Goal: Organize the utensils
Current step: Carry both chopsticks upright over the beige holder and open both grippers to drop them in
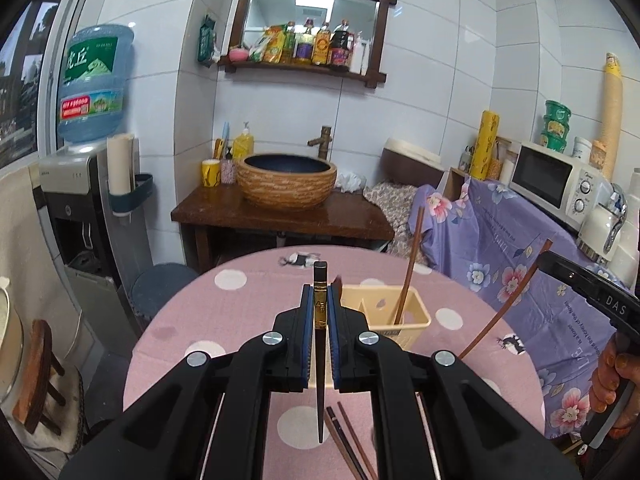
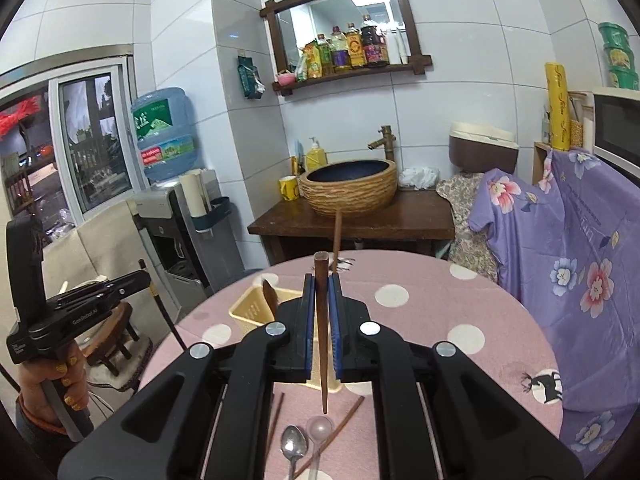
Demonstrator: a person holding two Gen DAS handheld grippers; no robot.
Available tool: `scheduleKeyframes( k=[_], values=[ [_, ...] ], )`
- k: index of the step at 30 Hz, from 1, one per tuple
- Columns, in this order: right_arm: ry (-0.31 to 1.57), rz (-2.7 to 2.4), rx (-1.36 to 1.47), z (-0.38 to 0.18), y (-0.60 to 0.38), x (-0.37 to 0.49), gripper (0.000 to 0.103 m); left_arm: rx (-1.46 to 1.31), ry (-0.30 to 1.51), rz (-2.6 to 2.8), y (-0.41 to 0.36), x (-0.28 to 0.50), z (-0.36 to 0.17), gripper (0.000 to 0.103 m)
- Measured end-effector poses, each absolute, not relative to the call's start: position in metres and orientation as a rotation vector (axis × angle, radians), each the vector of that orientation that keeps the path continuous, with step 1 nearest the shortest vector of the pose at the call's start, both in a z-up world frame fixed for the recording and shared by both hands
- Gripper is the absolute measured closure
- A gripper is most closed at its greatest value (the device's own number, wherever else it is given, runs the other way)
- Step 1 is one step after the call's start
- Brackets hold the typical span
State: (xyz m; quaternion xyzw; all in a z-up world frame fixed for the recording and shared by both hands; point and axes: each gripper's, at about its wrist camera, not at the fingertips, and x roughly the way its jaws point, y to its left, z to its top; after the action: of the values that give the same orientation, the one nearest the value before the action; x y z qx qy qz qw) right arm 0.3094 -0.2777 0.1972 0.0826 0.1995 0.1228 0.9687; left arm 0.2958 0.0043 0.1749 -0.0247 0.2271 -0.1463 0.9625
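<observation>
My left gripper point(image 1: 320, 300) is shut on a black chopstick with a gold band point(image 1: 320, 308), held upright above the pink dotted table point(image 1: 224, 312). My right gripper point(image 2: 320, 292) is shut on a brown wooden chopstick point(image 2: 321, 344), also upright; the same brown chopstick point(image 1: 508, 304) shows at the right of the left wrist view. A cream utensil holder point(image 1: 404, 312) stands on the table with one brown chopstick point(image 1: 410, 268) leaning in it. In the right wrist view the holder point(image 2: 250, 312) also has a wooden utensil point(image 2: 270, 296) in it. Loose chopsticks point(image 1: 348, 440) lie under the left gripper.
A metal spoon point(image 2: 294, 446), a clear round-headed spoon point(image 2: 319, 428) and loose brown chopsticks point(image 2: 340, 426) lie on the table near its front. Behind are a basin point(image 1: 286, 178) on a wooden stand, a water dispenser point(image 1: 76, 200), a purple floral cloth point(image 1: 500, 240) and a microwave point(image 1: 552, 180).
</observation>
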Motion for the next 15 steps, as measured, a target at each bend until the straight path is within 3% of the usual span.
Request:
scheduleKeyframes(
  k=[8, 15],
  values=[
    [0.289, 0.263, 0.128, 0.286, -0.264, 0.318, 0.095, -0.100, 0.342, -0.314, 0.004, 0.309, 0.251, 0.095],
    [0.290, 0.208, 0.119, 0.301, -0.250, 0.358, 0.095, -0.133, 0.332, -0.248, -0.009, 0.357, 0.262, 0.095]
  ],
)
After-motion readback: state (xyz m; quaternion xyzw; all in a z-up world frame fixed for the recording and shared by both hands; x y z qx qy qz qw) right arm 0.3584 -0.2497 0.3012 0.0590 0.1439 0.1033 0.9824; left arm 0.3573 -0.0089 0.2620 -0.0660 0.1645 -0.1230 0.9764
